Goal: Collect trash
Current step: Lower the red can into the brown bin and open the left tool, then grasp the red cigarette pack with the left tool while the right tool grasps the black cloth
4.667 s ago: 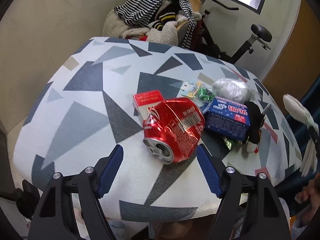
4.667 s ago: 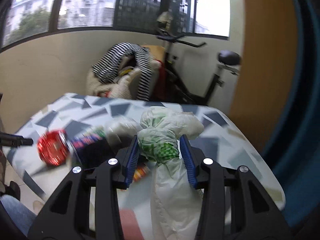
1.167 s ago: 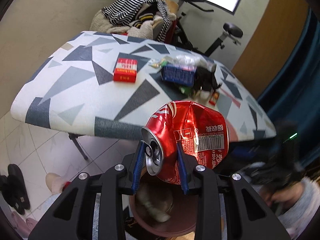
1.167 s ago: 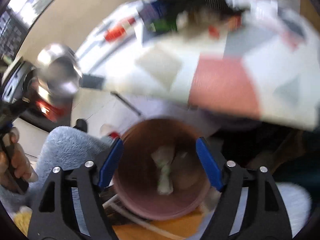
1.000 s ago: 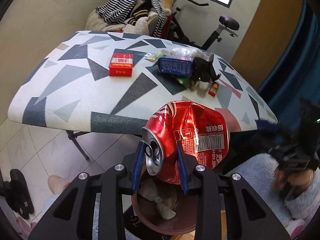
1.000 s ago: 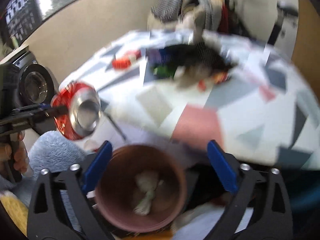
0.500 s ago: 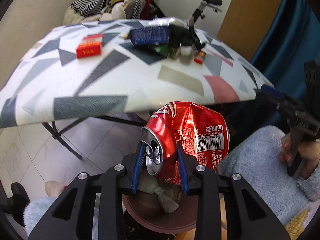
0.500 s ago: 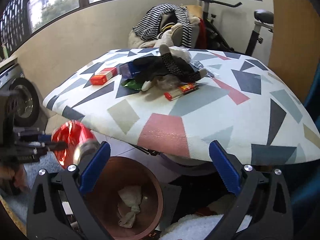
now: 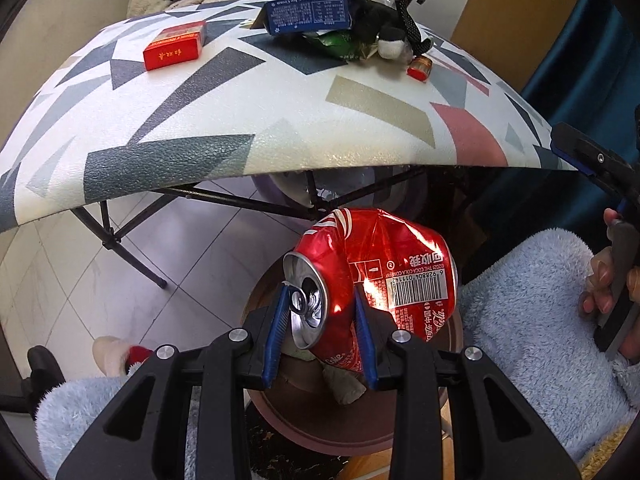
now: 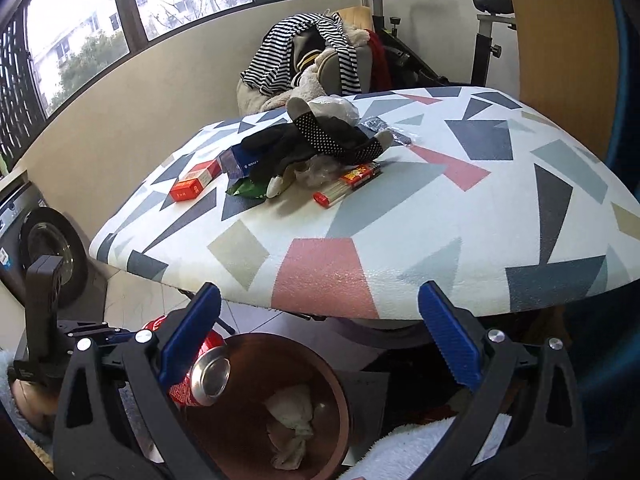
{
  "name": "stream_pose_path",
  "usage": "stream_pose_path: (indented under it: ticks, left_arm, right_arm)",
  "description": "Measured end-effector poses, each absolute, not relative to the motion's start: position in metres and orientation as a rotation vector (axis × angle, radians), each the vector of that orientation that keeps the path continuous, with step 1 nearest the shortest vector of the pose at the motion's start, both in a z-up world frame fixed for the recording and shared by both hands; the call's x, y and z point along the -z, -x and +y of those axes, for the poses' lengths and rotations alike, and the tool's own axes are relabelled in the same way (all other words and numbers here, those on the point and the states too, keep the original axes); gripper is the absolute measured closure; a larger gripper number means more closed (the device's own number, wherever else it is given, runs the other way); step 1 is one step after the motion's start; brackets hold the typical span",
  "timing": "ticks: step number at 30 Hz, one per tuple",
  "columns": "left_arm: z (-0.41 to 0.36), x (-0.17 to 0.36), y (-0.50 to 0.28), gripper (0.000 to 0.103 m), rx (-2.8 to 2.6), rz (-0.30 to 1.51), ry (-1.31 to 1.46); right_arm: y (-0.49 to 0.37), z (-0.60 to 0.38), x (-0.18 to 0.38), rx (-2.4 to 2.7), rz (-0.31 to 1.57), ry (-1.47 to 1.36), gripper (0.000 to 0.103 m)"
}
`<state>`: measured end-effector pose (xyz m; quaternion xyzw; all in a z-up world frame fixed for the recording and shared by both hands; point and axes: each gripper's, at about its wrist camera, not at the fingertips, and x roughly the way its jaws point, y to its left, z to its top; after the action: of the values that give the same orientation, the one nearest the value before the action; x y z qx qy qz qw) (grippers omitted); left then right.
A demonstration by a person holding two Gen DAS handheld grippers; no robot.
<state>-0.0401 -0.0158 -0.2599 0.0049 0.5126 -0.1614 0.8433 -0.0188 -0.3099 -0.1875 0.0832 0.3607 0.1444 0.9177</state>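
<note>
My left gripper (image 9: 320,332) is shut on a crushed red cola can (image 9: 384,280) and holds it over the rim of a brown round bin (image 9: 320,420) on the floor. The can also shows in the right wrist view (image 10: 200,376) at the bin's left rim (image 10: 332,368). A knotted white bag (image 10: 292,432) lies inside the bin. My right gripper (image 10: 320,332) is open and empty, above the bin and below the table's front edge. On the patterned table (image 10: 400,240) lie a red box (image 10: 192,184), a blue carton (image 9: 308,12), a green wrapper (image 10: 248,190) and a red tube (image 10: 348,184).
A black plush toy (image 10: 320,140) lies among the trash on the table. Folding table legs (image 9: 128,248) stand on the tiled floor behind the bin. Clothes piled on a chair (image 10: 312,56) and an exercise bike (image 10: 480,40) stand behind the table. Fluffy blue sleeves flank the bin.
My left gripper has lowered the can below the table edge to just over the bin. My right gripper, earlier shut on the white bag, now hangs open over the bin with the bag inside.
</note>
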Motion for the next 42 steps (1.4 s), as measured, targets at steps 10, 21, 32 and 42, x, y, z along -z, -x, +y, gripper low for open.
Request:
stream_pose_path:
  ticks: [10,21,32,42]
  left_arm:
    - [-0.015,0.258,0.040,0.054,0.340,1.075,0.004]
    - [0.016,0.225,0.048,0.018,0.171,0.901,0.084]
    - [0.036,0.203,0.046,0.006,0.043,0.825,0.082]
    - [0.052,0.176,0.031,0.006,0.038,0.728,0.071]
  right_arm:
    - [0.018,-0.310,0.189,-0.292,0.746,-0.178,0.006]
    - [0.018,-0.308,0.189,-0.294,0.749,-0.169,0.006]
    - [0.014,-0.303,0.188,-0.299,0.767,-0.134,0.006]
    - [-0.001,-0.309,0.173,-0.303,0.719,-0.169,0.006]
